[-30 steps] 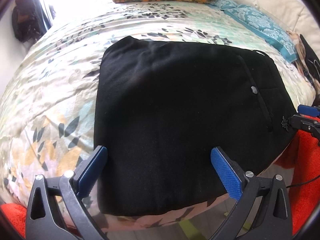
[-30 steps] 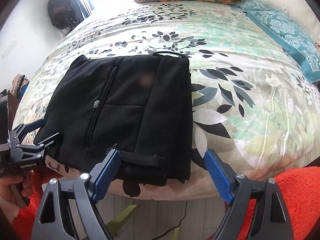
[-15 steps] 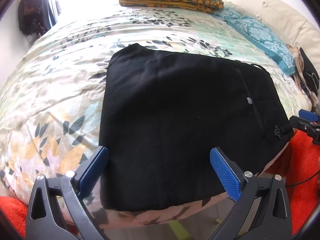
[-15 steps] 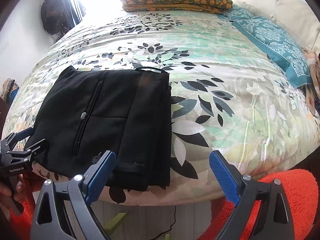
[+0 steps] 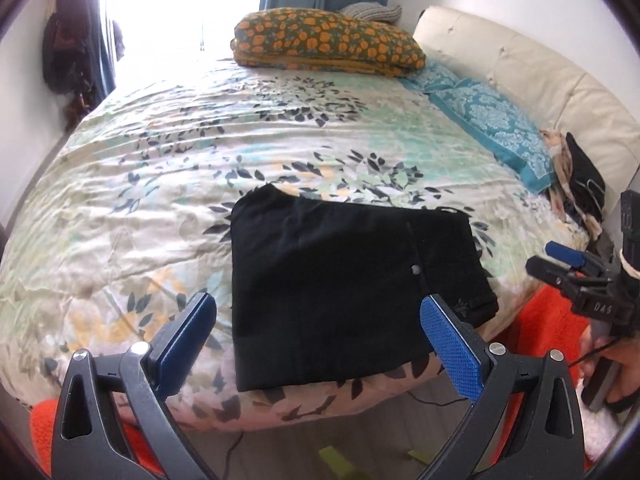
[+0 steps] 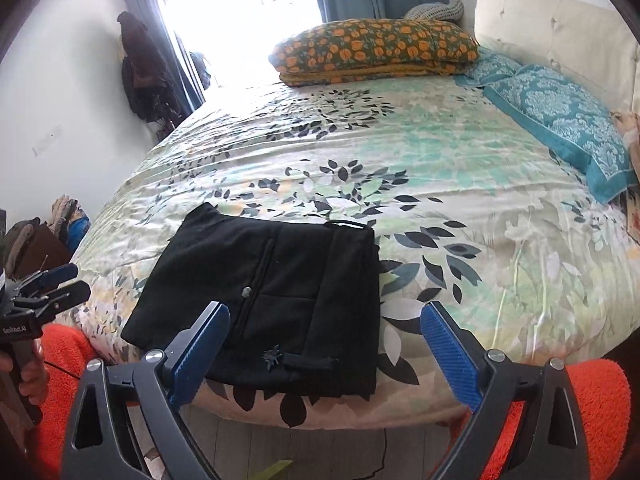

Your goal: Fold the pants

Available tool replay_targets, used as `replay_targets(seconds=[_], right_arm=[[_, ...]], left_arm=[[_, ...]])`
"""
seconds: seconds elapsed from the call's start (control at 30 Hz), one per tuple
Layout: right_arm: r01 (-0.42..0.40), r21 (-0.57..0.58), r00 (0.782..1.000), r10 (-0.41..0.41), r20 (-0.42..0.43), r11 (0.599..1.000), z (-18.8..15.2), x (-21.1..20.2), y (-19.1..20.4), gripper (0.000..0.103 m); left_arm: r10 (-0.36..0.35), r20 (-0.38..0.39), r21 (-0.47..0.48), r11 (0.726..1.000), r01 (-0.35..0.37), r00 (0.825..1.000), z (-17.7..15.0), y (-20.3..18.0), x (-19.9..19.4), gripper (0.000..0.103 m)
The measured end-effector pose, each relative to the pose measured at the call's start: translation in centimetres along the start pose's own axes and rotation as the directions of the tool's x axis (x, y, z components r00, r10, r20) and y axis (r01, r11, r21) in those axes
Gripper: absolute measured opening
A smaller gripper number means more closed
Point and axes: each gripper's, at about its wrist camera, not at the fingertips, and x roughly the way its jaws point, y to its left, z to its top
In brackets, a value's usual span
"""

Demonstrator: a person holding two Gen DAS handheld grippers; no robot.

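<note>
Pillows [image 6: 376, 50] beyond folded pants [image 5: 344, 292]; both grippers [image 5: 316, 332] [image 6: 324, 344] released, right widening.

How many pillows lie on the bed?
2: an orange-flowered pillow at the far end near the window, and a teal patterned pillow along the right side by the headboard. Others may be hidden.

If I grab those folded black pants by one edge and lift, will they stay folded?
Probably not: the pants look like soft, floppy cloth in loose layers, so they would likely droop and unfold. Pushed across the bedspread, which looks smooth, they may slide, perhaps bunching.
</note>
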Motion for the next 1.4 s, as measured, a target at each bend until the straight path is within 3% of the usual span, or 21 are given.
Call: replay_targets(seconds=[0.1,0.2,0.3,0.4,0.5,0.57,0.67,0.73,0.77,0.8,0.83,0.87,0.9,0.93,0.97,1.03,1.17,1.4], right_arm=[[0.035,-0.049,0.999,-0.037,-0.038,0.998,-0.2,0.1,1.7,0.101],[-0.021,-0.013,0.993,0.019,-0.12,1.0,-0.3,1.9,0.6,0.101],[-0.121,0.048,0.978,0.127,-0.166,0.992,-0.5,4.7,-2.1,0.101],[-0.197,0.054,0.948,0.204,-0.246,0.979,-0.7,8.5,-3.5,0.101],[-0.175,0.025,0.939,0.175,-0.295,0.984,-0.7,11.7,-4.1,0.101],[-0.186,0.064,0.924,0.196,-0.329,0.981,-0.9,13.4,-5.1,0.101],[-0.29,0.219,0.861,0.354,-0.365,0.932,-1.6,15.2,-6.6,0.101],[-0.309,0.254,0.849,0.386,-0.362,0.917,-1.7,15.7,-7.2,0.1],[-0.319,0.273,0.843,0.403,-0.356,0.908,-1.7,15.9,-7.5,0.093],[-0.332,0.299,0.834,0.427,-0.35,0.894,-1.7,16.1,-7.9,0.073],[-0.368,0.335,0.811,0.476,-0.341,0.867,-1.7,16.2,-8.1,0.061],[-0.386,0.359,0.798,0.503,-0.333,0.85,-1.8,16.2,-8.2,0.056],[-0.387,0.348,0.8,0.499,-0.333,0.854,-1.7,16.1,-8.0,0.05],[-0.392,0.332,0.804,0.495,-0.33,0.858,-1.6,15.9,-7.8,0.048],[-0.394,0.313,0.81,0.488,-0.326,0.864,-1.4,15.5,-7.5,0.044],[-0.389,0.269,0.827,0.463,-0.319,0.881,-1.1,14.9,-6.8,0.04],[-0.395,0.23,0.852,0.448,-0.27,0.89,-0.3,13.5,-6.1,0.033],[-0.441,0.222,0.854,0.483,-0.194,0.87,1.8,10.7,-5.1,0.03]], left_arm=[[0.03,0.003,0.008,1.0,-0.03,1.0,0.5,0.5,0.8,0.102],[0.064,-0.058,-0.023,0.998,-0.066,0.996,0.5,3.8,4.6,0.102],[0.011,-0.145,-0.068,0.997,-0.021,0.989,0.2,7.0,8.5,0.101],[-0.149,-0.212,-0.102,0.986,0.13,0.966,0.2,8.2,12.0,0.101],[-0.125,-0.26,-0.06,0.992,0.113,0.958,-0.3,7.9,14.8,0.101],[-0.104,-0.293,-0.039,0.995,0.097,0.95,-1.0,7.8,16.4,0.101],[-0.173,-0.3,-0.074,0.985,0.158,0.938,-1.6,7.9,17.2,0.101],[-0.205,-0.309,-0.098,0.978,0.183,0.928,-1.6,8.2,17.6,0.101],[-0.219,-0.317,-0.115,0.975,0.192,0.923,-1.6,8.3,17.8,0.102],[-0.23,-0.323,-0.128,0.972,0.198,0.918,-1.5,8.4,18.0,0.101],[-0.243,-0.332,-0.138,0.968,0.208,0.911,-1.4,8.3,18.1,0.099],[-0.271,-0.338,-0.143,0.961,0.236,0.901,-1.3,8.0,18.0,0.076],[-0.323,-0.336,-0.158,0.946,0.285,0.885,-1.2,7.8,17.9,0.058],[-0.31,-0.324,-0.155,0.949,0.273,0.894,-1.0,7.6,17.5,0.045],[-0.298,-0.304,-0.143,0.953,0.267,0.905,-0.7,7.4,16.9,0.025],[-0.292,-0.267,-0.155,0.954,0.258,0.918,-0.4,7.4,15.8,0.016],[-0.284,-0.21,-0.153,0.955,0.255,0.936,0.2,6.6,13.2,0.014],[-0.303,-0.115,-0.19,0.942,0.278,0.946,2.7,6.7,9.5,0.013]])
